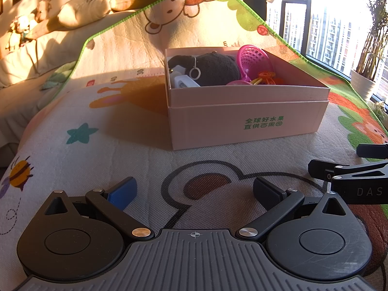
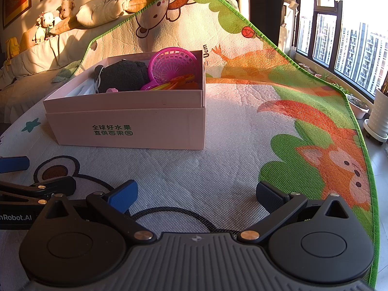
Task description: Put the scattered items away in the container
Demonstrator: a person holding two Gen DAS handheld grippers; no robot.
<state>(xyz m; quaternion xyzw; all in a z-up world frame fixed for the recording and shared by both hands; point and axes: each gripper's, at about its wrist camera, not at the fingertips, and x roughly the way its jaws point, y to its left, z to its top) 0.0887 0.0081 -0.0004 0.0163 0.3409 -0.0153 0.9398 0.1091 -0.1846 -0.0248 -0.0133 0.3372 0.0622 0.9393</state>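
A pale cardboard box (image 1: 245, 121) with green lettering stands on the play mat; it also shows in the right wrist view (image 2: 126, 128). Inside lie a dark plush toy (image 1: 213, 69), a pink plastic basket (image 1: 252, 59), orange and yellow plastic pieces (image 1: 266, 77) and a white item (image 1: 185, 81). My left gripper (image 1: 194, 191) is open and empty, low over the mat in front of the box. My right gripper (image 2: 196, 194) is open and empty, to the right of the left one and right of the box. Its fingers (image 1: 322, 168) show at the left view's right edge.
The cartoon play mat (image 2: 242, 126) has a green border and curls up at the back. A bed with pillows and plush animals (image 2: 48, 24) is at the left. Windows and a white plant pot (image 2: 378, 118) are at the right. A black cable (image 2: 169, 212) lies under my right gripper.
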